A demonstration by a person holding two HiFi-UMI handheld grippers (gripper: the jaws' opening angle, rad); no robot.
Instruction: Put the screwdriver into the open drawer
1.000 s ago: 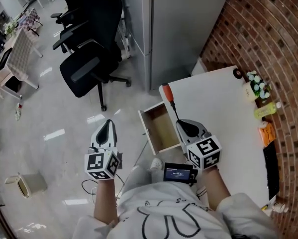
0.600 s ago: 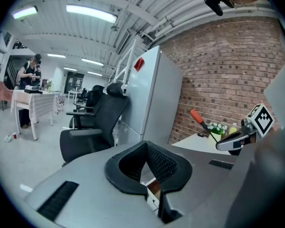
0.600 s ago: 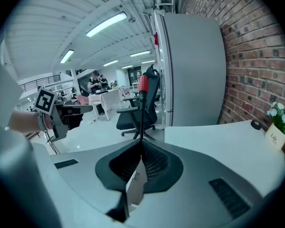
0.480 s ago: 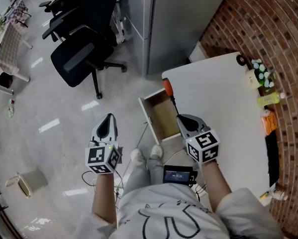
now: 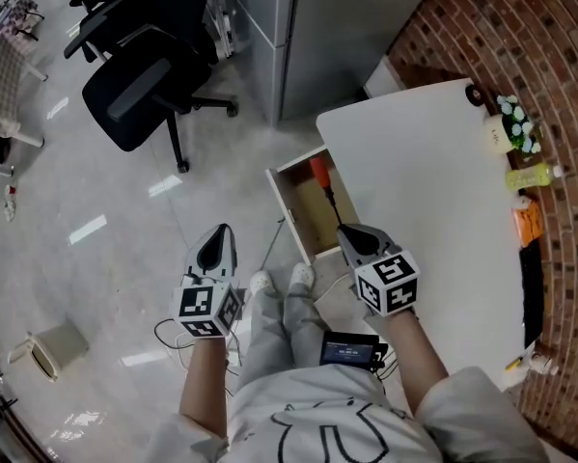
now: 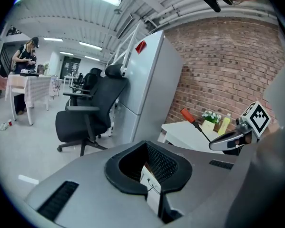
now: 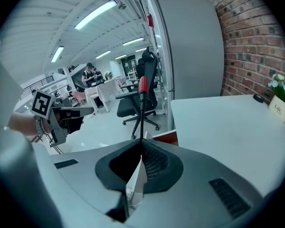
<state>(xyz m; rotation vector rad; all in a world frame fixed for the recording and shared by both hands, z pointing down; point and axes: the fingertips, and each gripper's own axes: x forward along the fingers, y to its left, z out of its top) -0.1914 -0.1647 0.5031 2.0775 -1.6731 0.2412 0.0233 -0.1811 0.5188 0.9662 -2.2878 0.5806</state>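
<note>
The left hand-held gripper [image 5: 214, 247] is held over the floor, its jaws closed on nothing. Further right, the red-handled, black-shafted screwdriver [image 5: 325, 191] is clamped by its tip in the right hand-held gripper [image 5: 350, 236], above the open wooden drawer [image 5: 281, 208] of the white surface [image 5: 433, 191].

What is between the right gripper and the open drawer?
Only the screwdriver: the right gripper clamps its shaft, and the head view shows its red handle over the drawer.

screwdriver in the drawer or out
Out: the right gripper holds the screwdriver by its shaft in shut jaws, red handle raised over the open drawer.
</note>
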